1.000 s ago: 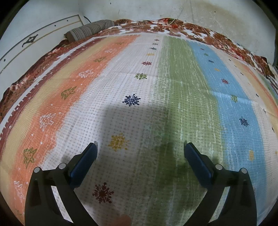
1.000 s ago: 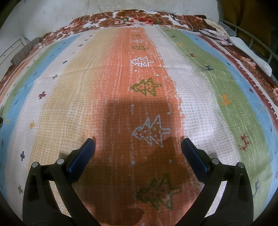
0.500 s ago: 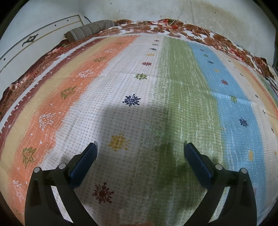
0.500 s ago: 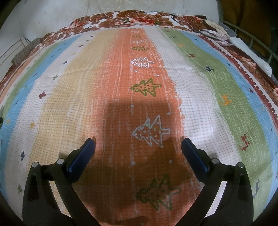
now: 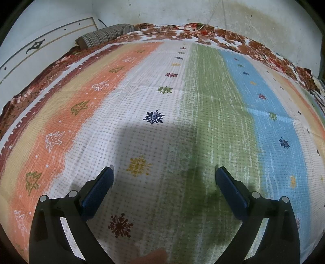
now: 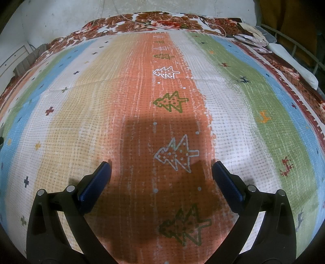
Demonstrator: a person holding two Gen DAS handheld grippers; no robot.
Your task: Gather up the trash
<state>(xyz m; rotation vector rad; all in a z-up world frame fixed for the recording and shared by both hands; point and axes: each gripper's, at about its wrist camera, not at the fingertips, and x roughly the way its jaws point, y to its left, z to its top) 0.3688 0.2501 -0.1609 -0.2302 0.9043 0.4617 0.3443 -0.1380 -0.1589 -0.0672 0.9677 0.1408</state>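
Note:
No trash shows on the striped bedspread that fills both wrist views. My left gripper hangs open over its white and green stripes, nothing between the blue pads. My right gripper is open too, above the orange stripe with tree motifs, and it holds nothing. A few crumpled pale items lie at the far right corner of the bed in the right wrist view; I cannot tell what they are.
A striped bolster lies at the far left of the bed by a white panel. The wall runs behind the floral bed edge. A white pillow and metal rail sit at right. A fingertip shows at the bottom.
Both grippers hold almost still and stay open. A fingertip has come up at the bottom edge of the left wrist view.

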